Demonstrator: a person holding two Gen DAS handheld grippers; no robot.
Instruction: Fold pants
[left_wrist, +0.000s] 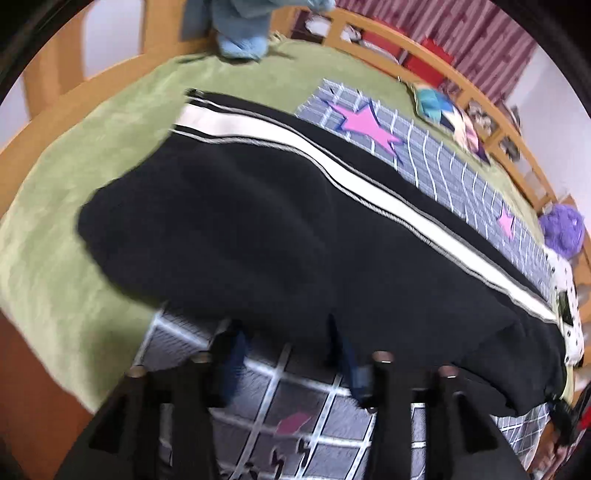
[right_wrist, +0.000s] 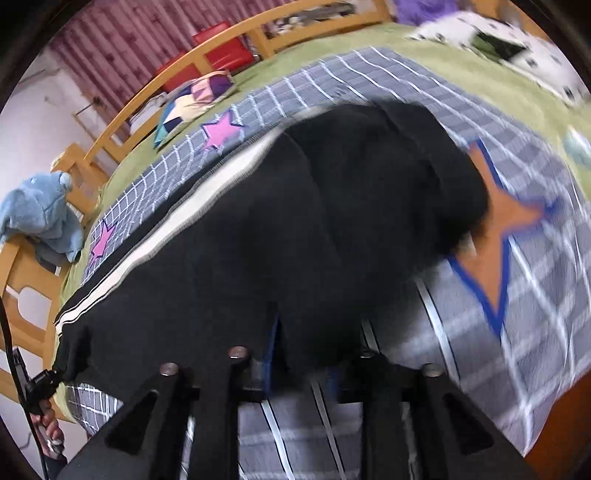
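Note:
Black pants with a white side stripe lie flat across a grey checked blanket on the bed. In the left wrist view my left gripper stands open at the pants' near edge, its fingertips just touching the hem with nothing pinched. The right wrist view shows the same pants, bunched at the far right. My right gripper is open, with a fold of black cloth lying loosely between its fingers. Both views are blurred.
A green cover lies under the blanket, inside a wooden bed rail. A blue plush toy, a patchwork cushion, a purple plush and a white dotted pillow sit along the far edge. A hand shows at lower left.

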